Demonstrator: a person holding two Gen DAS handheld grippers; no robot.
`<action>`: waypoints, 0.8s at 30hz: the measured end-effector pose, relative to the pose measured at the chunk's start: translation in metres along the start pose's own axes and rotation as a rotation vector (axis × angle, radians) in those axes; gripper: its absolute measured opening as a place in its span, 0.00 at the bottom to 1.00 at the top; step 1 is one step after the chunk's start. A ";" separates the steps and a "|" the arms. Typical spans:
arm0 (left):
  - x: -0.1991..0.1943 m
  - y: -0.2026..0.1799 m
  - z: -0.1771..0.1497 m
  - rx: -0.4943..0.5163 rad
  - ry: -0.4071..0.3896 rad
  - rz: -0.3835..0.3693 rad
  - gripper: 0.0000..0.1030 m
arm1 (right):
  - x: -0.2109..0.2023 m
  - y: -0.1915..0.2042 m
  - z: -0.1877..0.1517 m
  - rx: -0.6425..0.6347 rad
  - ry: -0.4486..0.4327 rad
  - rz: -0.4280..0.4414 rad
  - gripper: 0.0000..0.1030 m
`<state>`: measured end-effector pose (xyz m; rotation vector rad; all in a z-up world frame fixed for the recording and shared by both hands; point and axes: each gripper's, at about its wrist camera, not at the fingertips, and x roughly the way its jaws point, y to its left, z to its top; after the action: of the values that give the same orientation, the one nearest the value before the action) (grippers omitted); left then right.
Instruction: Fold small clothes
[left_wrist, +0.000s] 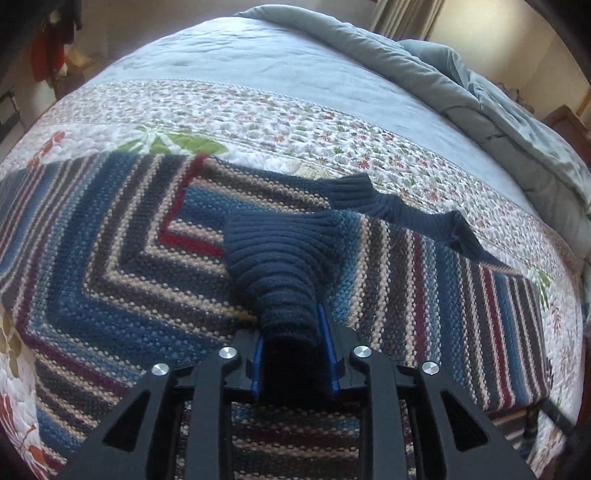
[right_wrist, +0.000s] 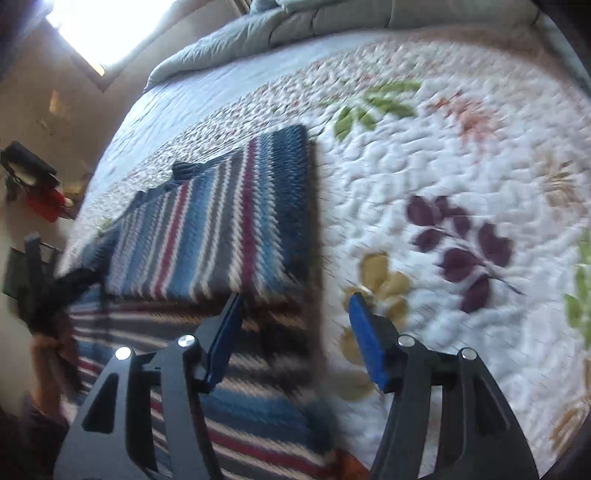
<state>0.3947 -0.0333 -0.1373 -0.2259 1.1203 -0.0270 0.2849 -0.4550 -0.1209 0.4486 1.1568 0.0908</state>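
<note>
navy ribbed cuff fills the left gripper, whose blue pads are clamped on it. the cuff's sleeve lies over the striped sweater, which is spread flat on the quilt. bare quilt runs beyond the sweater's far edge up to a grey duvet.

the right view is blurred. right gripper hangs with fingers apart and nothing between them, straddling the sweater's right edge. to its right lies wide open quilt with leaf prints. only this view shows the folded upper layer's straight edge; only the left shows the collar.
</note>
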 end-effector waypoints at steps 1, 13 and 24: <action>0.000 0.000 0.000 0.002 -0.001 -0.002 0.26 | 0.007 0.002 0.010 0.000 0.030 0.023 0.62; 0.002 -0.006 -0.005 0.016 0.002 0.053 0.33 | 0.031 0.013 0.043 -0.019 0.171 0.108 0.18; 0.010 -0.029 -0.015 0.093 0.026 0.114 0.46 | 0.025 0.004 0.040 -0.044 0.142 -0.023 0.19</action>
<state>0.3883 -0.0655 -0.1472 -0.0786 1.1532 0.0193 0.3317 -0.4552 -0.1283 0.3947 1.2964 0.1300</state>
